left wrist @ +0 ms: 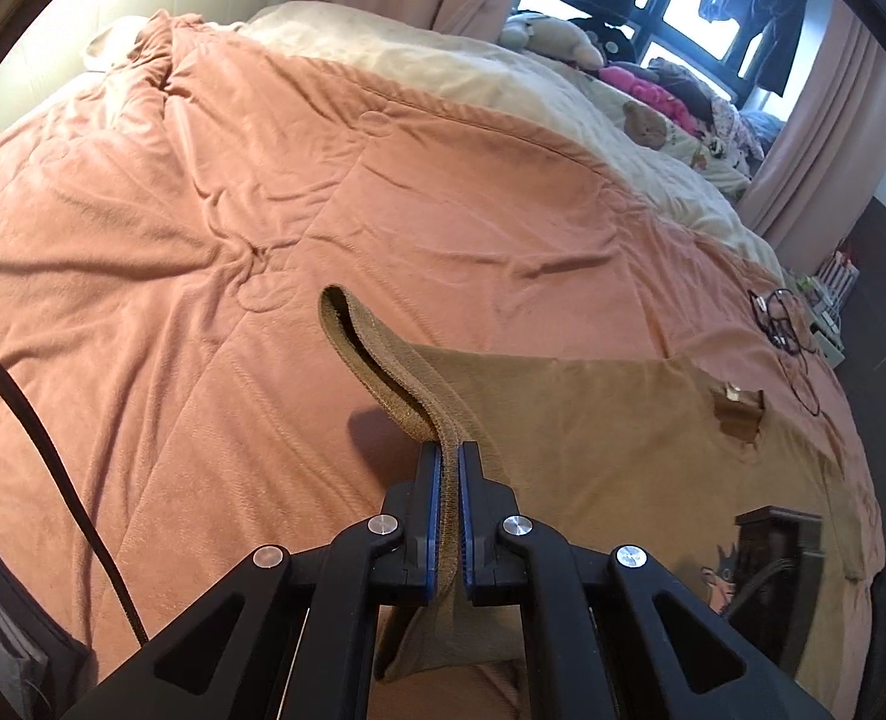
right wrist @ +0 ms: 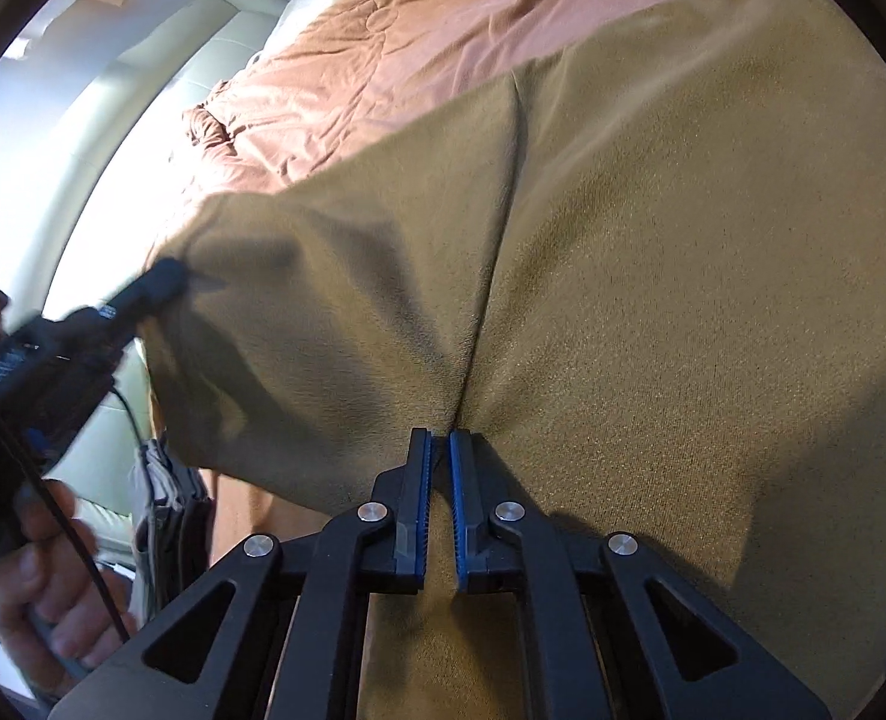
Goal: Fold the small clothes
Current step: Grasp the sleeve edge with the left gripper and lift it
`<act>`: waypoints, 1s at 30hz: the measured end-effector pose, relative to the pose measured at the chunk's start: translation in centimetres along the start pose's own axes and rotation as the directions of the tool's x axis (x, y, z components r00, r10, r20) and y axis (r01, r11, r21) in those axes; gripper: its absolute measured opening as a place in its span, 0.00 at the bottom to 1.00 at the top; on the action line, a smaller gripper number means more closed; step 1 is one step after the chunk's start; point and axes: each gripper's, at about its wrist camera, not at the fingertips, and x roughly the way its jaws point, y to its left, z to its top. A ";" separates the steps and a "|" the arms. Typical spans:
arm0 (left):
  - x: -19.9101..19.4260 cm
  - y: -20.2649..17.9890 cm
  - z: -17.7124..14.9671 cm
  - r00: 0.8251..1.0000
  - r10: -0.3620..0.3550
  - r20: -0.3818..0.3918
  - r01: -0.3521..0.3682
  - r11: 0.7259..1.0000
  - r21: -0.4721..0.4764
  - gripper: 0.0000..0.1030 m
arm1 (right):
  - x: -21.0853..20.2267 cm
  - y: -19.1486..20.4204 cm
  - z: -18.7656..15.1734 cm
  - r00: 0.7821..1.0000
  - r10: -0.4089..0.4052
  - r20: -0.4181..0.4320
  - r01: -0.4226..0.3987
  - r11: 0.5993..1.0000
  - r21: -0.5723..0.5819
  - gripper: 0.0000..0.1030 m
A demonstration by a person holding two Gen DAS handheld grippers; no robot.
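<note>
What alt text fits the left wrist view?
The left hand-held gripper pinches the ribbed hem of a brown shirt, lifting it off a pink bedspread. Soft toys and clothes lie by the window behind.

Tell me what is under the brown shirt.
Under the brown shirt lies the pink quilt on the bed, visible all round its edges. Whatever sits beneath the shirt's middle is covered. The left claw lifts one ribbed edge clear.

A bed (left wrist: 203, 192) carried a rumpled pink quilt (left wrist: 443, 228). On the quilt lay a brown garment (left wrist: 623, 420) and tangled black cables (left wrist: 785, 318). Soft toys (left wrist: 647, 123) sat further back.
</note>
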 end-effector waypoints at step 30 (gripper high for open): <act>1.3 -14.4 -4.5 0.962 -0.205 -0.181 0.238 0.955 0.180 0.05 | -15.9 -6.2 -4.0 0.977 -0.135 0.164 0.114 0.985 0.131 0.59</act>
